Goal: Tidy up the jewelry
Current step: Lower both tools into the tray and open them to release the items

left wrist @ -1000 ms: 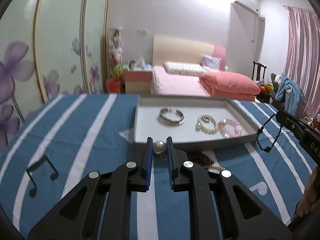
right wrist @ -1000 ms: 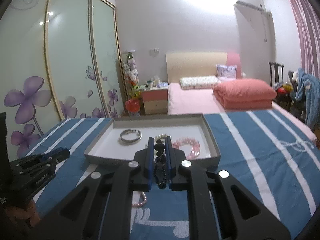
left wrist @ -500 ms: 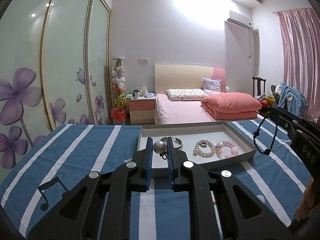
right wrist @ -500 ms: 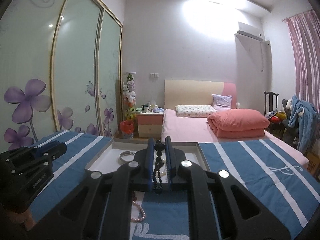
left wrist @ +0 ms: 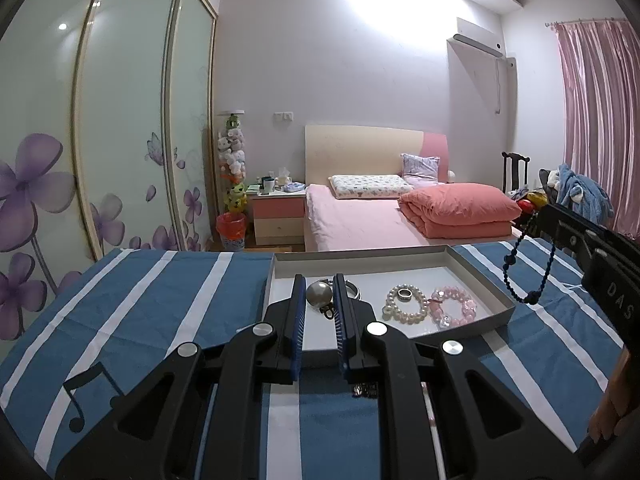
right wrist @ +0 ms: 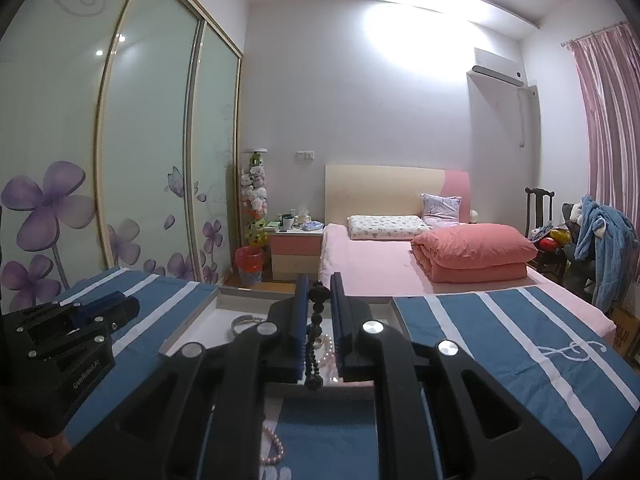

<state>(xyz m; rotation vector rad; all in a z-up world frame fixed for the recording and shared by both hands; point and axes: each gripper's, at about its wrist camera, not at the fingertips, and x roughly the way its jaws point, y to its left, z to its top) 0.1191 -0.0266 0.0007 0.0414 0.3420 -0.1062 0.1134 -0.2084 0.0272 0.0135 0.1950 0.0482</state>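
My left gripper (left wrist: 319, 286) is shut on a large pearl earring (left wrist: 319, 295) and holds it over the near left part of the grey tray (left wrist: 480, 266). In the tray lie a silver bangle (left wrist: 352, 289), a white pearl bracelet (left wrist: 404, 304) with a ring inside it, and a pink bead bracelet (left wrist: 452, 307). My right gripper (right wrist: 319, 288) is shut on a dark bead bracelet (right wrist: 314, 336), which hangs as a loop above the tray's right side in the left wrist view (left wrist: 528, 272). The tray also shows in the right wrist view (right wrist: 192, 328).
The table has a blue and white striped cloth (left wrist: 140, 300). A pink pearl strand (right wrist: 274, 446) lies on the cloth in front of the tray. A dark item (left wrist: 364, 390) lies under my left gripper. Beyond the table stand a pink bed (left wrist: 380, 216) and a wardrobe.
Both grippers have risen and tilted up, each still holding its piece. The left gripper has carried the pearl earring from the cloth in front of the tray to over the tray.
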